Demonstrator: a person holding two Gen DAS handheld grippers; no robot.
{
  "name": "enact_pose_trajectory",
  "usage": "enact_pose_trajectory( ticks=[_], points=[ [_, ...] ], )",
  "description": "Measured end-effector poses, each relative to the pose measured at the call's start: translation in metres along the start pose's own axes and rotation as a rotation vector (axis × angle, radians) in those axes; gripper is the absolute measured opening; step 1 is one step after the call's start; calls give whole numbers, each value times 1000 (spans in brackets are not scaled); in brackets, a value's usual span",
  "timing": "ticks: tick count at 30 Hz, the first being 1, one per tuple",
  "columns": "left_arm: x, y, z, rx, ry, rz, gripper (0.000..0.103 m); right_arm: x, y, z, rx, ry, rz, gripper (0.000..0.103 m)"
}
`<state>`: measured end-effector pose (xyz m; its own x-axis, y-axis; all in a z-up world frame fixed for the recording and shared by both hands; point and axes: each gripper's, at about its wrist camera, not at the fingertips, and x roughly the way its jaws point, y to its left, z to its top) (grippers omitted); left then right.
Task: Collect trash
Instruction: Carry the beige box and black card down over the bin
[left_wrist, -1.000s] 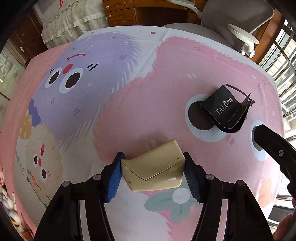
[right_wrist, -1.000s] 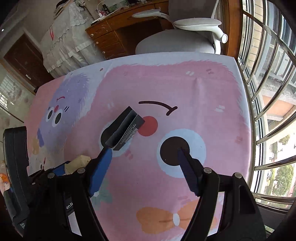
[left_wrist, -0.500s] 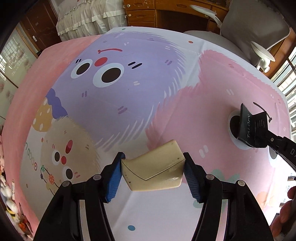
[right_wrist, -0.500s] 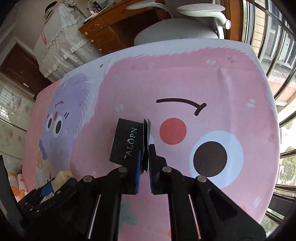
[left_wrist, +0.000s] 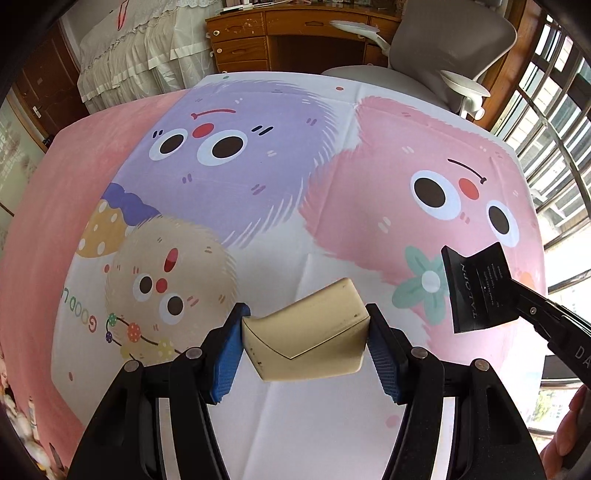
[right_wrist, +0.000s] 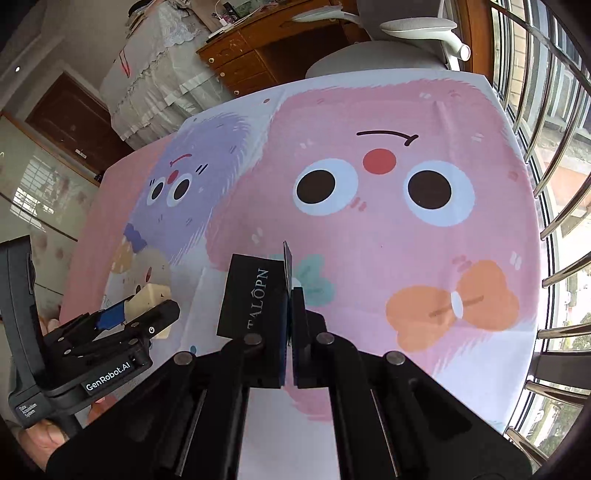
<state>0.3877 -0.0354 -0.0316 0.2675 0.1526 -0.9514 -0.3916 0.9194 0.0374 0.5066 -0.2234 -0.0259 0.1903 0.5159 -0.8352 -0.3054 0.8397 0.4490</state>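
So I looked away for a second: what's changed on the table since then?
The right gripper closed on the black box and lifted it off the cloth. The left gripper kept its hold on the beige box.

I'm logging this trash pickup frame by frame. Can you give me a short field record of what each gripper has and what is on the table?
left gripper: shut on the beige box, held above the cloth
right gripper: shut on a flap of the black TALOPN carton, lifted
surface: cartoon tablecloth, with no other loose trash visible on it
trash bin: none in view
background: grey office chair, wooden desk
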Motion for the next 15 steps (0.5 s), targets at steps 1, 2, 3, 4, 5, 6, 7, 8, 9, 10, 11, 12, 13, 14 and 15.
enact_pose_trajectory(
  ticks=[1,2,3,4,5,6,7,8,9,10,11,12,13,14,15],
  points=[
    [-8,5,-10,14,-2,-10,62,-7,5,-11,-5,-1,-7,0],
    [-15,11,-19,30,-3,-20,62,-13,11,-24,-7,-3,-12,0],
    [-23,18,-29,49,-5,-31,62,-19,16,-35,-3,-3,-15,0],
    [-30,25,-39,67,-7,-41,62,-27,22,-49,1,-3,-20,0],
    [-39,33,-50,88,-11,-52,62,-34,28,-63,7,-6,-26,0],
    [-46,41,-61,110,-13,-64,62,-41,35,-76,14,-11,-32,0],
    [-53,50,-72,133,-16,-77,62,-47,44,-91,17,-17,-40,0],
    [-61,59,-84,155,-19,-89,62,-54,54,-106,20,-26,-52,0],
    [-67,66,-96,178,-23,-103,62,-62,64,-122,25,-36,-63,0],
    [-74,74,-107,201,-27,-117,62,-69,74,-137,31,-49,-75,0],
    [-80,82,-120,223,-33,-131,62,-76,86,-155,37,-64,-88,0],
    [-86,90,-132,244,-37,-146,62,-82,97,-170,46,-79,-98,0],
    [-92,99,-145,263,-41,-157,62,-88,108,-186,57,-93,-108,0],
    [-97,107,-157,282,-44,-168,62,-92,121,-201,66,-105,-119,0],
    [-101,116,-170,300,-45,-177,62,-96,132,-217,76,-115,-132,0]
  ],
)
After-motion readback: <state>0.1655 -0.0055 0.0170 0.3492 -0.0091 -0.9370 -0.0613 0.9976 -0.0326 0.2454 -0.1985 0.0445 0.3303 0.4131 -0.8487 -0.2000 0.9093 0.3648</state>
